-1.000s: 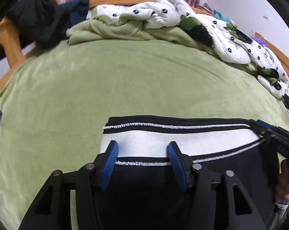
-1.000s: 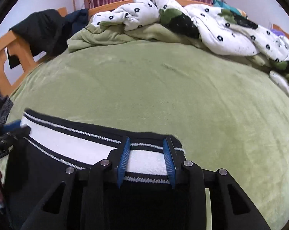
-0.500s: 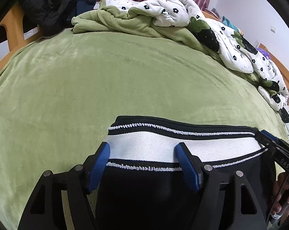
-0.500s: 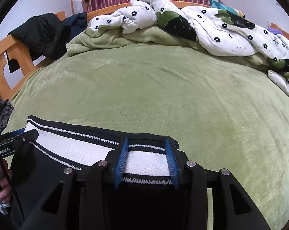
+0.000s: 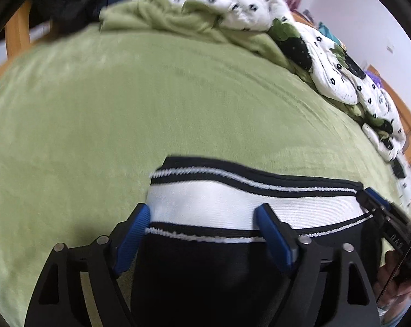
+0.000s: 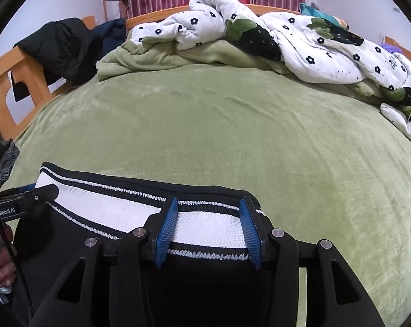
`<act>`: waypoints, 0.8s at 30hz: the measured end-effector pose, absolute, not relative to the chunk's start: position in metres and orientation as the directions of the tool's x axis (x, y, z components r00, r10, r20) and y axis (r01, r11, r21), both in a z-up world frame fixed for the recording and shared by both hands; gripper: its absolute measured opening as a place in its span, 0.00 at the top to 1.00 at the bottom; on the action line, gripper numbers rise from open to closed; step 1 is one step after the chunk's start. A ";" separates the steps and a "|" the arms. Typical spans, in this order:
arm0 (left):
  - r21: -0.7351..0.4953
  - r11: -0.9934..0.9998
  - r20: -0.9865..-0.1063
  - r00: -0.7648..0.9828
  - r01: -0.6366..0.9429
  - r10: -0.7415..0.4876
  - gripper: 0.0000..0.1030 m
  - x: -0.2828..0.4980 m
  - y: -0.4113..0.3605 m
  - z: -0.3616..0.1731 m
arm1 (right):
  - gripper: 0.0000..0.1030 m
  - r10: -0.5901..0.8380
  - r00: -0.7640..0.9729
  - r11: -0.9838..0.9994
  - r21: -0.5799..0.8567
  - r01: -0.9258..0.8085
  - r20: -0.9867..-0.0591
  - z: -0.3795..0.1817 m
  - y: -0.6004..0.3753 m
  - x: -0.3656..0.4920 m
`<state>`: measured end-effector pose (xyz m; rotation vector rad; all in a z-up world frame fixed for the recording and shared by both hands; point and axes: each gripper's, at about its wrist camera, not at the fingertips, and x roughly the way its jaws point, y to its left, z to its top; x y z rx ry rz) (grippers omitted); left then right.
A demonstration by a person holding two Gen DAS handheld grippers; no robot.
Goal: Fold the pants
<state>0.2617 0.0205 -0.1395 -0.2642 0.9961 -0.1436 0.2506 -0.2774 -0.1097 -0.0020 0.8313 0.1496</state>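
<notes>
The pants (image 5: pixel 232 267) lay flat at the near edge of the green blanket (image 5: pixel 151 114), the white waistband (image 5: pixel 232 201) with its black-and-white trim turned away from the person; the dark body of the garment ran back beneath both tools. The left gripper (image 5: pixel 202 226) stood over the waistband's left end, its jaws having just been opening and now released wide, the blue pads (image 5: pixel 134 234) apart from the cloth with the band lying loose between them. The right gripper (image 6: pixel 208 229) straddled the band's right end; its jaws had also just been opening, and the pads (image 6: pixel 164 229) flanked the white strip without visibly pinching it, so it too looked released, though the margin was narrower there.

By my judgement the step in hand was setting the folded pants down and letting go; to do it well, both tools should lift straight away from the cloth rather than drag across it, since a ribbed pad catching the trim would pull the fold askew; the right jaws wanted a little more room first. A rumpled flowered quilt (image 6: pixel 287 35) lay well apart at the bed's far side; a dark jacket (image 6: pixel 61 46) hung over the wooden bed frame (image 6: pixel 4 81).
</notes>
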 end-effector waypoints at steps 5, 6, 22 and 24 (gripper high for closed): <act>-0.435 0.899 -0.796 0.487 -0.047 -0.359 0.18 0.261 0.037 -0.151 | 0.51 0.139 0.664 0.989 0.069 -0.131 -0.735 -0.111 -0.281 0.252; -0.424 0.905 -0.797 0.493 -0.042 -0.350 0.19 0.257 0.034 -0.149 | 0.50 0.133 0.665 0.990 0.066 -0.125 -0.735 -0.111 -0.281 0.251; -0.335 0.941 -0.830 0.462 0.036 -0.313 0.22 0.142 0.044 -0.134 | 0.44 0.122 0.637 0.991 0.055 -0.124 -0.761 -0.099 -0.320 0.164; -0.312 0.948 -0.824 0.478 0.065 -0.304 0.22 0.118 0.044 -0.130 | 0.44 0.098 0.633 0.992 0.021 -0.128 -0.768 -0.097 -0.323 0.149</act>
